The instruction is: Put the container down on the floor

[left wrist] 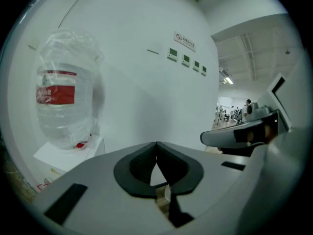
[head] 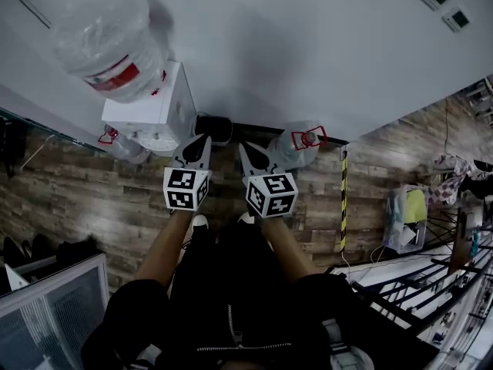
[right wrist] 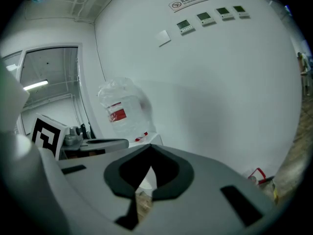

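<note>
Left tongs (head: 199, 146): clenched. In the left gripper view the pad tips (left wrist: 156, 151) meet at the front, and nothing is between them.
Right tongs (head: 253, 156): clenched too. In the right gripper view the tips (right wrist: 149, 153) touch and the jaws are empty.
Hand pose: both tongs are held out in front of the body, side by side and just apart. They point toward the far wall (head: 293, 45) with the noses tipped slightly down, and each marker cube (head: 185, 189) faces up at the head camera.
Arms: the left forearm (head: 163, 249) and right forearm (head: 283, 245) are bare. They reach forward from the dark-clothed torso and draw closer together toward the tongs.
Water jug (head: 296, 146): the clear jug with a red handle sits on the wooden floor (head: 100, 206) against the base of the wall. It is just beyond the right tongs and a little to their right, and neither pair of tongs holds it.
Water dispenser (head: 158, 106): a white box to the far left, against the wall, with a big inverted bottle (head: 108, 41) bearing a red label on top.
Second jug (head: 123, 146): also clear with a red handle, on the floor at the dispenser's near-left corner.
Hazard tape (head: 343, 199): a yellow-black strip on the floor, to the right of the water jug.
</note>
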